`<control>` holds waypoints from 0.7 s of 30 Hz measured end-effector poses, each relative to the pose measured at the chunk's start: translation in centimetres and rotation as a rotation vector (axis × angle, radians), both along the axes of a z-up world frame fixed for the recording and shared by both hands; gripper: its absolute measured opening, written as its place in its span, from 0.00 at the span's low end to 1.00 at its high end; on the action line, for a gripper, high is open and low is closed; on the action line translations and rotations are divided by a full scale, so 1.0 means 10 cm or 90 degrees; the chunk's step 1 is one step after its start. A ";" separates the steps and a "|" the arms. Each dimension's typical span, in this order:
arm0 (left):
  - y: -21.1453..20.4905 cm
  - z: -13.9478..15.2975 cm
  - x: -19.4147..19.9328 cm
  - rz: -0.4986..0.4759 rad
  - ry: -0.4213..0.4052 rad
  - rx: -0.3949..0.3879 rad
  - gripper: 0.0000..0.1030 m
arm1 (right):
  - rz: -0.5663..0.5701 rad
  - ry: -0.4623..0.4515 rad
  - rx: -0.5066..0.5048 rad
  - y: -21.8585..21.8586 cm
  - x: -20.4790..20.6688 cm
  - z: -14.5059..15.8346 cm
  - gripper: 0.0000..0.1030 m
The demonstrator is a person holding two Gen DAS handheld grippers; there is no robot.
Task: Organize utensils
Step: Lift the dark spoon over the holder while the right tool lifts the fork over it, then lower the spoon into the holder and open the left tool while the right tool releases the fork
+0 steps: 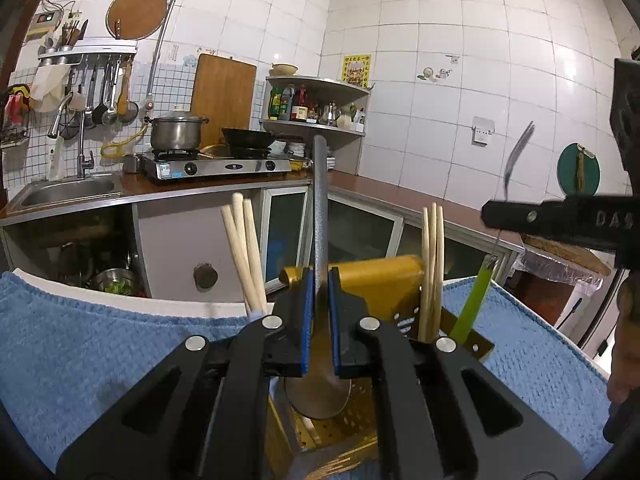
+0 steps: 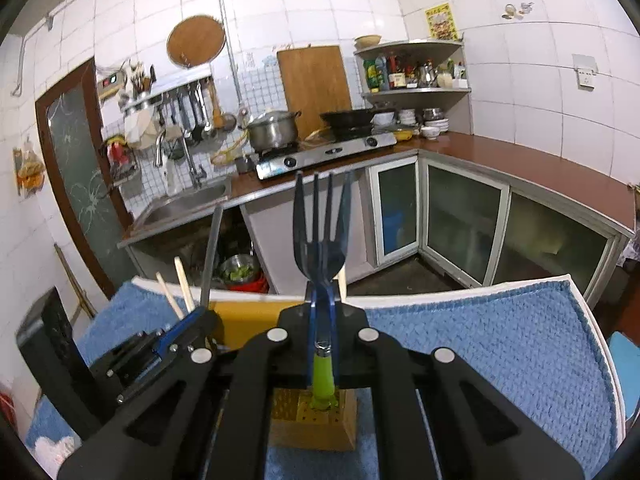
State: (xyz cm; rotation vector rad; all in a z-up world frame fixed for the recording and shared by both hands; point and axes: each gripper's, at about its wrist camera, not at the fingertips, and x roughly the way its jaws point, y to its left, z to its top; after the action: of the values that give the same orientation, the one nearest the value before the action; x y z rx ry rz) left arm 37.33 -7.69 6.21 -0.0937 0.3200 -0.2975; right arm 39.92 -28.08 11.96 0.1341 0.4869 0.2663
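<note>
A gold perforated utensil holder (image 1: 384,280) stands on a blue towel (image 1: 100,340). My left gripper (image 1: 320,320) is shut on a spoon (image 1: 320,200), grey handle up, bowl down inside the middle compartment. Chopsticks (image 1: 246,252) stand in the left compartment and more chopsticks (image 1: 432,272) in the right one. My right gripper (image 2: 322,328) is shut on a fork (image 2: 320,232) with a green handle (image 2: 322,376), tines up, its end in the holder's compartment (image 2: 312,412). The fork (image 1: 478,296) and right gripper (image 1: 560,224) also show in the left wrist view.
The towel (image 2: 500,352) covers a white board whose far edge (image 2: 460,292) drops to the floor. Beyond is a kitchen counter (image 2: 500,156) with a sink (image 1: 68,192), a gas stove (image 1: 216,166), a pot and a wok.
</note>
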 end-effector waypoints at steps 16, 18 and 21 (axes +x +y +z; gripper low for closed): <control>0.16 -0.14 -0.31 0.013 0.029 -0.008 0.08 | 0.017 0.058 -0.074 0.23 0.00 -0.55 0.06; 0.17 -0.11 -0.37 0.015 0.029 -0.005 0.09 | 0.018 0.067 -0.070 0.22 -0.01 -0.56 0.09; 0.23 -0.03 -0.43 0.020 0.031 -0.008 0.19 | 0.016 0.070 -0.073 0.21 -0.07 -0.53 0.19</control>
State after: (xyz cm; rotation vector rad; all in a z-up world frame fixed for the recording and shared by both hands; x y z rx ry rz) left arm 33.08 -5.43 5.88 -0.1180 0.3649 -0.2670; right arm 39.21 -26.02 6.66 0.0300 0.6114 0.2561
